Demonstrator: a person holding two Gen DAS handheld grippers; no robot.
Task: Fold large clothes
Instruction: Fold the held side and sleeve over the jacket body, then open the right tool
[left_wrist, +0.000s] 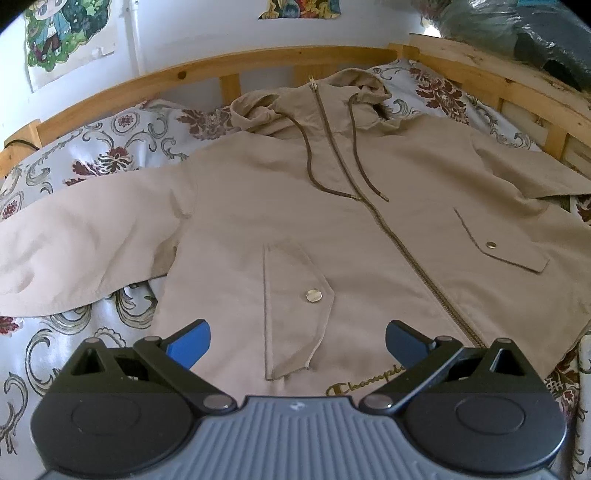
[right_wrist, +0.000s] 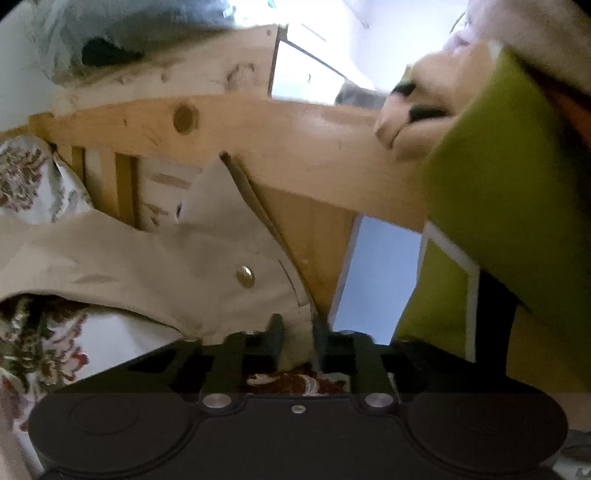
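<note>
The left gripper (left_wrist: 297, 345), jaws wide, hovers over one beige jacket (left_wrist: 332, 229) bearing two snap pockets and two drawcords; the right gripper (right_wrist: 297, 338) clamps its cuff (right_wrist: 258, 280).

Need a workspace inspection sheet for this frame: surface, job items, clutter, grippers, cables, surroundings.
Surface: bed with floral sheet, wooden frame.
Job's things: beige hooded jacket spread flat, front up, zipped, sleeves out.
Clutter: nothing seen on the bed.
Grippers: left gripper open above the jacket hem; right gripper shut on the jacket's sleeve cuff.
Cables: dark cord at the frame's left end.
Surroundings: cartoon posters, bagged bundle.
</note>
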